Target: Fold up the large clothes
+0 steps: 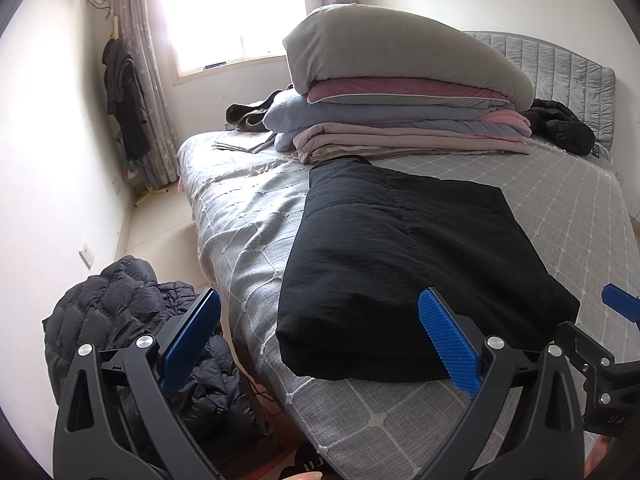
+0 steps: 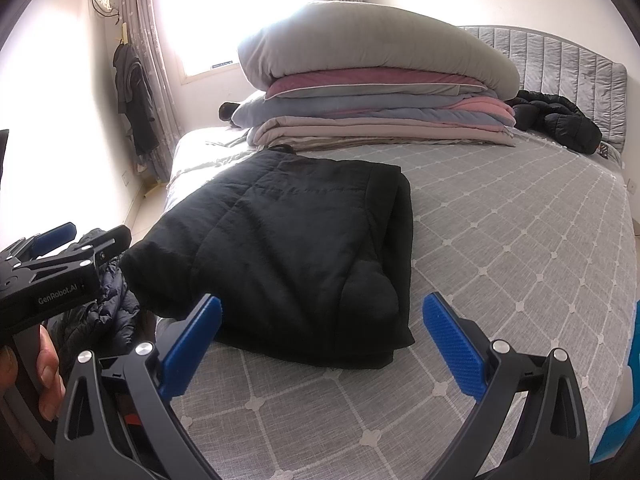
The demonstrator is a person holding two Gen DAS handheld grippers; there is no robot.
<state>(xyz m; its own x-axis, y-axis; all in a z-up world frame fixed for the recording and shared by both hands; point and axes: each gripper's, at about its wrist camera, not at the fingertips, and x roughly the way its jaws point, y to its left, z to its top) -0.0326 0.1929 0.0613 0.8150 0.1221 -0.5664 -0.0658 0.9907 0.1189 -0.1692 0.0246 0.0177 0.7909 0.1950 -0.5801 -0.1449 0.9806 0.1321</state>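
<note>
A folded black jacket lies flat on the grey bed near its front edge. Both tongs — left tongs and right tongs — hover just short of the jacket, spread apart, holding nothing.

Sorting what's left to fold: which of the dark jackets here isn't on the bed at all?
The dark puffer jacket, heaped on the floor beside the bed. The folded black jacket lies on the bedspread, and another black puffer sits by the headboard.
</note>
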